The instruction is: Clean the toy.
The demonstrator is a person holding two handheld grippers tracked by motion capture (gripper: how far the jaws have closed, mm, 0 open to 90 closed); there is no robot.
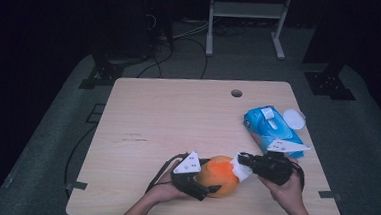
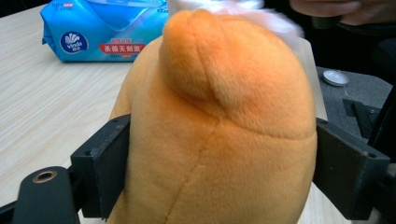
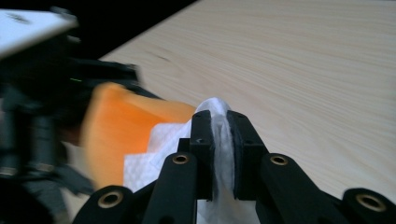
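An orange plush toy (image 2: 215, 126) sits near the table's (image 1: 168, 116) six o'clock edge, clamped on both sides by the left gripper (image 1: 208, 189). From three o'clock, the right gripper (image 3: 219, 140) presses a white wipe (image 3: 220, 140), pinched between its fingers, against the toy. A blue wipes pack (image 1: 270, 127) lies at about two o'clock.

Brand: "Vinda", in a round blue logo on the blue wipes pack (image 2: 100, 30).
Red band: Chinese characters beside the logo, too blurred to read.

A blue wipes pack (image 1: 270, 127) beside a white lid (image 1: 294, 119).
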